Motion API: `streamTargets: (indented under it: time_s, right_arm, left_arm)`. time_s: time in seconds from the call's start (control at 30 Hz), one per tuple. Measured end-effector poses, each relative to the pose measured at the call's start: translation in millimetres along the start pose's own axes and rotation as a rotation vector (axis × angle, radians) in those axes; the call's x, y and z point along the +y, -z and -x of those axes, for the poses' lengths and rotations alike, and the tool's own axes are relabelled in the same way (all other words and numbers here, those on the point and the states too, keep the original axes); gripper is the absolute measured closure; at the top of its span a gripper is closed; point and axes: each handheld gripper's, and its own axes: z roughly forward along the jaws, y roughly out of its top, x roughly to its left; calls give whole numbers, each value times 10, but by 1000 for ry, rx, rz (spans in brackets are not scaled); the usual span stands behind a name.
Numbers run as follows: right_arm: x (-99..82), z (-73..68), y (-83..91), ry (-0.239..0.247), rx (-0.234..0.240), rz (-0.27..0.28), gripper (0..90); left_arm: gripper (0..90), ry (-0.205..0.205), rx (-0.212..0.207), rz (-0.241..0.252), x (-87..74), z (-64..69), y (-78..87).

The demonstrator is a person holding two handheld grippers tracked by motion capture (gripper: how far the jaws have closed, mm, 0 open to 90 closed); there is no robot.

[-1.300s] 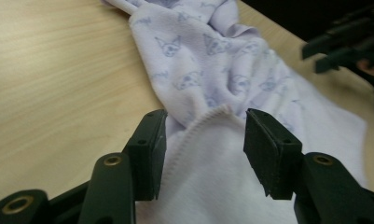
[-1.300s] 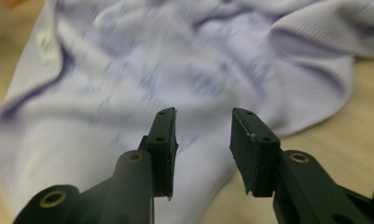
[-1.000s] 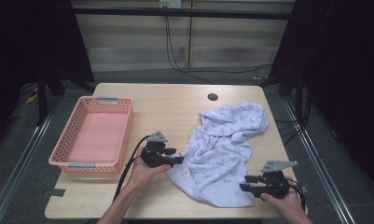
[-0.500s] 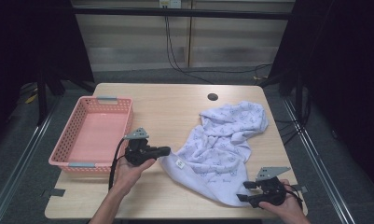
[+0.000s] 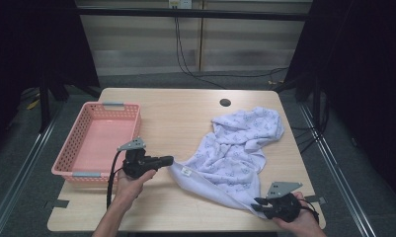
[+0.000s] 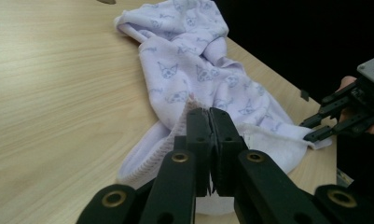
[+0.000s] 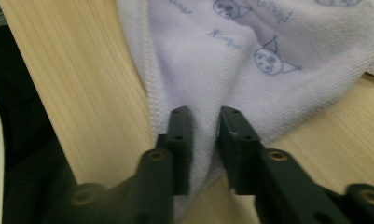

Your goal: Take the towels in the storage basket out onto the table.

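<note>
A lavender printed towel [image 5: 237, 153] is spread on the wooden table [image 5: 185, 113], right of a pink basket [image 5: 99, 140]. Its near-left corner is clamped tight by the left gripper [image 6: 209, 122]. The right gripper [image 7: 204, 122] has just been closing; its near-right corner is pinched.

Overhead plus two close jaw-cameras

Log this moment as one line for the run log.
left hand-held gripper: shut on towel corner | right hand-held gripper: just closing on towel edge | basket: empty | towel: crumpled on table
</note>
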Motion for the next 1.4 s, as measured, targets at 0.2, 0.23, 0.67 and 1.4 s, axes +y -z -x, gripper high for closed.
streamTargets:
  time_s: [0.2, 0.23, 0.67, 1.4]
  right_arm:
    - [27, 126, 11, -91, 49, 12, 867]
    - [39, 162, 39, -116, 52, 36, 867]
    - [633, 863, 738, -297, 4, 413, 868]
    - [2013, 1349, 2047, -254, -137, 712, 871]
  left_arm:
    - [887, -3, -22, -3, 5, 18, -36]
    - [887, -4, -22, 0, 18, 25, -28]
    - [888, -12, -54, 160, 537, 83, 102]
    - [893, -227, 33, 395, 2088, 608, 723]
